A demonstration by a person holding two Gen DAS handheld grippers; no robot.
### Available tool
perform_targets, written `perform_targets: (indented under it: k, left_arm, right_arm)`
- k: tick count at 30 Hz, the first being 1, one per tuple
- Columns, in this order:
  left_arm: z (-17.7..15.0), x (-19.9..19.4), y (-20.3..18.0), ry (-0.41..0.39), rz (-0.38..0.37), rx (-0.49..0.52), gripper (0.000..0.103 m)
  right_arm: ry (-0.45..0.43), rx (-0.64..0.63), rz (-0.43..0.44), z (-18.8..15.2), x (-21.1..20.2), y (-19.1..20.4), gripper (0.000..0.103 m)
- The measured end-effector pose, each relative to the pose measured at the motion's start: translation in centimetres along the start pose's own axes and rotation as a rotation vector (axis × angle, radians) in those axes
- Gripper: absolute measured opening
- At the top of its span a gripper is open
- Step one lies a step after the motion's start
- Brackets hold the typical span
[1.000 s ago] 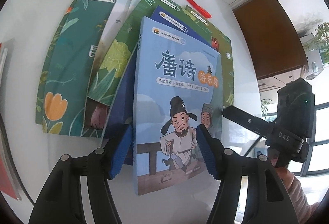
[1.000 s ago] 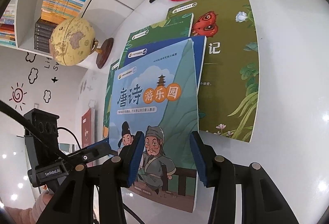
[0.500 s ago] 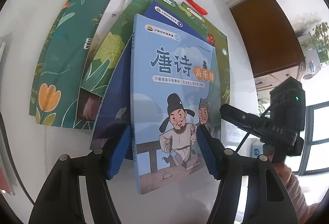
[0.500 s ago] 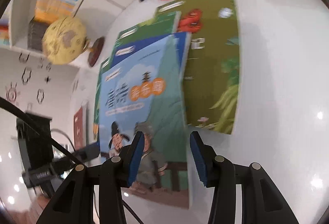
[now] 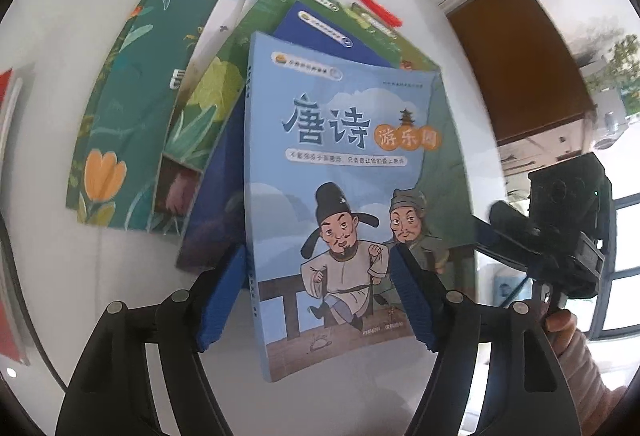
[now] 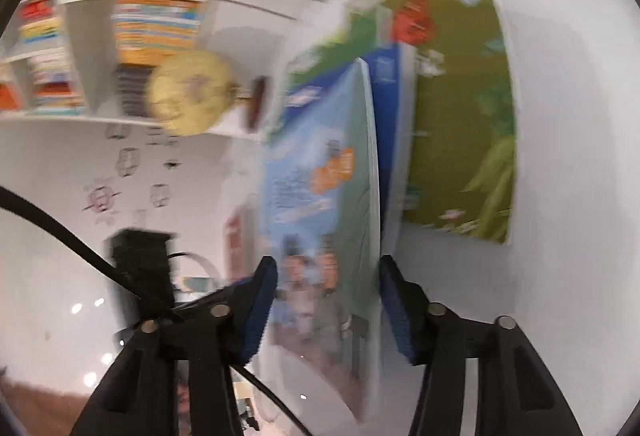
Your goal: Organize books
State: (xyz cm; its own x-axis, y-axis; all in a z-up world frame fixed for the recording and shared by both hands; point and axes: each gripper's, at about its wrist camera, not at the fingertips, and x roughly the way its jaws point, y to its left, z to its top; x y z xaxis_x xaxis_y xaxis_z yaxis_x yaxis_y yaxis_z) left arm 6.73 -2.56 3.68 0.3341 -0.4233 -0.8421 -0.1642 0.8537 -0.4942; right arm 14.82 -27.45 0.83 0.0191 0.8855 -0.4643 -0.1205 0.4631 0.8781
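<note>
Both cameras sit close above the table. Each looks along its own fingers. Both see the blue book (image 5: pixel 344 195) (image 6: pixel 320 203).

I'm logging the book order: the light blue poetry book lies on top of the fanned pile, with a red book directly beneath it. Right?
Not quite. In the left wrist view the light blue poetry book tops the pile, but the book directly beneath is dark blue, not red.

1. The light blue book (image 5: pixel 344 171) shows two cartoon men and lies on top, tipped up.
2. A dark blue book (image 5: pixel 216 203) lies under it.
3. Green books (image 5: pixel 124 107) fan out beneath.
</note>
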Motion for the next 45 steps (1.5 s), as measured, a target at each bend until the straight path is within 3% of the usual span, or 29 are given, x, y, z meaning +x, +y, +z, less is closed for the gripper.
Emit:
perform_targets:
  k: [2, 7, 12, 16, 23, 28, 33, 39, 45]
  left_arm:
    - [-0.7, -0.5, -0.4, -0.024, -0.016, 0.011, 0.070]
    - [-0.9, -1.6, -1.1, -0.082, -0.074, 0.021, 0.070]
    - [-1.1, -2.1, -2.3, -0.092, -0.142, 0.033, 0.071]
    - [-1.4, -1.0, -3.0, -0.048, -0.106, 0.081, 0.072]
    - [-1.7, 0.0, -4.2, -0.031, 0.042, 0.182, 0.072]
    - [-3.4, -0.5, -8.0, -0.082, 0.270, 0.485, 0.071]
    - [-2.6, -2.5, -5.5, -0.111, 0.238, 0.397, 0.070]
    - [-2.2, -4.1, -4.2, -0.141, 0.254, 0.403, 0.070]
    - [-2.4, -6.3, -1.1, -0.164, 0.255, 0.341, 0.070]
  right_arm:
    - [0.003, -0.042, 0.054, -0.5, -0.7, 1.5, 0.049]
    - [0.087, -0.076, -0.074, -1.3, 1.0, 1.9, 0.049]
    - [0.086, -0.103, -0.146, -2.0, 2.1, 2.5, 0.048]
    - [0.068, -0.119, -0.244, -1.9, 2.3, 2.8, 0.028]
    - [0.066, -0.139, -0.312, -1.4, 2.1, 3.7, 0.027]
    - [0.058, -0.170, -0.352, -2.4, 2.4, 4.9, 0.027]
    - [0.076, -0.216, -0.349, -3.4, 3.8, 6.1, 0.027]
    - [0.077, -0.290, -0.335, -4.6, 5.6, 8.5, 0.027]
    - [0.090, -0.301, -0.313, -4.9, 8.2, 10.1, 0.027]
